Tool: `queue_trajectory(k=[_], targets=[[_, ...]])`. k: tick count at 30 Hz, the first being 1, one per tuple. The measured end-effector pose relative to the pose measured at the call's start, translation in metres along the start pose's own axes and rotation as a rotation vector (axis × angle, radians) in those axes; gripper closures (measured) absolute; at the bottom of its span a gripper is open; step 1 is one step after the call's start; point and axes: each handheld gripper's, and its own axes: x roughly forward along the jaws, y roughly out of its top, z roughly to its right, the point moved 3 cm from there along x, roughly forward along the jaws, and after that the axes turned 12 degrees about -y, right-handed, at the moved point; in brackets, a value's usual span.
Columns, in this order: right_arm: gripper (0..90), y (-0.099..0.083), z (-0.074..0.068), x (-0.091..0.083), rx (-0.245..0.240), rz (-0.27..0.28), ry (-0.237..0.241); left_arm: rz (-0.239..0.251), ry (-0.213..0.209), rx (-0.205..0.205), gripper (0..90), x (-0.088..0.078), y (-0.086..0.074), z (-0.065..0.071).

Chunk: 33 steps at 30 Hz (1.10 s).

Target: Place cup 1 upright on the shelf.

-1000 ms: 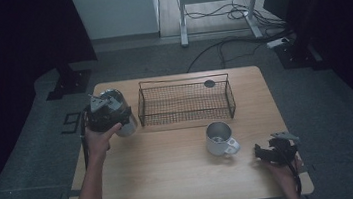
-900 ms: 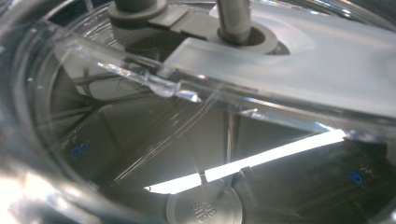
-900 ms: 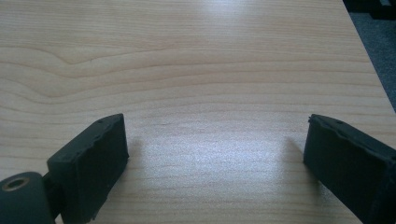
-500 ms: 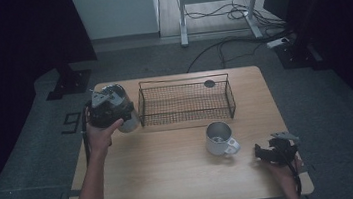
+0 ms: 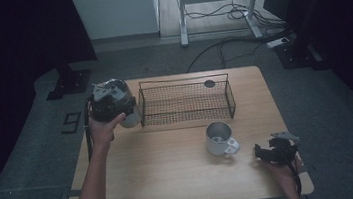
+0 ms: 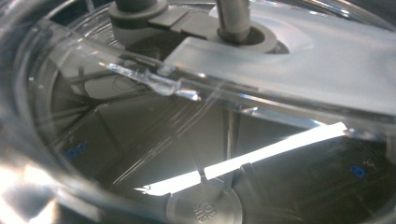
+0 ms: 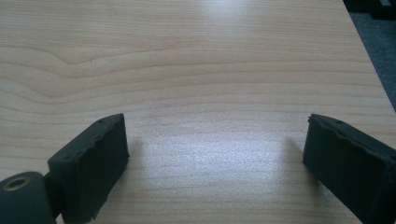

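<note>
Since a second ago, the left gripper (image 5: pixel 109 103) has been travelling from the near-left side of the basket toward the far left corner of the light wooden table (image 5: pixel 173 180), carrying a clear glass tumbler (image 5: pixel 128 116) with it. It is now hovering above that corner, just left of the black wire-mesh basket (image 5: pixel 186 101), with the glass hanging close to the basket's left wall, though whether it is touching the wire cannot be told. In the left gripper view the transparent glass (image 6: pixel 140 116) is sitting right against the lens, so the jaws themselves are hidden; they are standing partly apart, and the high view suggests they are clamping the tumbler's rim.

The right gripper (image 5: pixel 271 151) is resting at the near right corner of the table, and its black padded fingers (image 7: pixel 93 158) are spreading wide with nothing but bare wood between them.

A white ceramic mug (image 5: pixel 219 138) with its handle pointing toward the near right is standing between the basket and the right gripper, well apart from the glass. A small dark round disc (image 5: pixel 209 83) is lying by the table's far edge, behind the basket. The basket's tall wire wall is standing directly beside the tumbler.
</note>
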Motion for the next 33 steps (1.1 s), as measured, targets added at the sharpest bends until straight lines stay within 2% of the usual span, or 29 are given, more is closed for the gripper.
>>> queue_trajectory(k=[11, 18, 22, 26, 33], targets=[[6.6, 0.000, 0.000, 0.000, 0.000, 0.001, 0.000, -0.004, -0.012, 0.012, 4.2, 0.012, 0.010, 0.008], [6.6, 0.000, 0.000, 0.000, -0.001, 0.001, 0.000, -0.014, -0.004, -0.001, 4.2, 0.018, 0.015, 0.009], [6.7, 0.000, 0.000, 0.000, -0.001, 0.001, 0.001, -0.018, -0.007, 0.015, 4.2, 0.023, 0.019, 0.013], [6.7, 0.000, 0.000, 0.000, -0.001, 0.001, 0.001, -0.019, -0.018, 0.012, 4.2, 0.029, 0.022, 0.015], [7.2, 0.000, 0.000, 0.000, 0.002, 0.003, 0.001, -0.035, -0.013, 0.021, 4.2, 0.038, 0.025, 0.018]])
